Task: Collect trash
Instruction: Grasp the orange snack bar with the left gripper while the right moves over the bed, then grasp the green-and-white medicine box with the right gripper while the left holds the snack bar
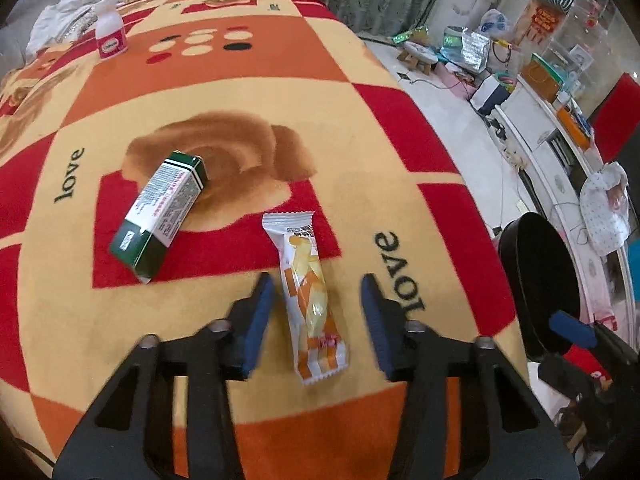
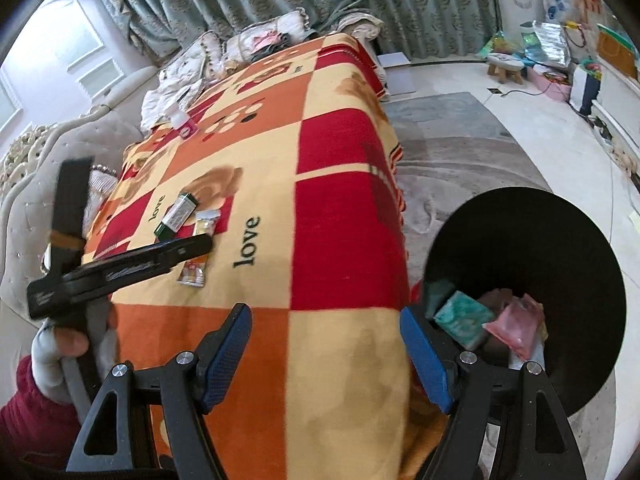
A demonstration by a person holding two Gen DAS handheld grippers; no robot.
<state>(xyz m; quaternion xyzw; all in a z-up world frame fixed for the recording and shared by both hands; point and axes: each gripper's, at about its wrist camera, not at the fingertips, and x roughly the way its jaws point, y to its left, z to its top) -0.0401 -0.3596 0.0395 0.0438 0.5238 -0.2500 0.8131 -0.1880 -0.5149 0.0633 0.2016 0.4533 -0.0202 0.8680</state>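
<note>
Orange-and-white foil marks the snack wrapper (image 1: pixel 310 300) we have between the spread jaws of our left gripper (image 1: pixel 318 312), lying flat on the checked fleece blanket (image 1: pixel 240 92) with neither pad touching it. Just beside it, up and to the left, lies a green-and-white carton (image 1: pixel 162 216), and far back on the blanket stands a small white bottle with a pink label (image 1: pixel 109 28). Our right gripper (image 2: pixel 326 356) hangs with its jaws wide apart and empty over the blanket's near edge, next to the black bin (image 2: pixel 560 264) on the floor, where a teal packet (image 2: pixel 462 318) and a pink packet (image 2: pixel 516 330) lie inside.
</note>
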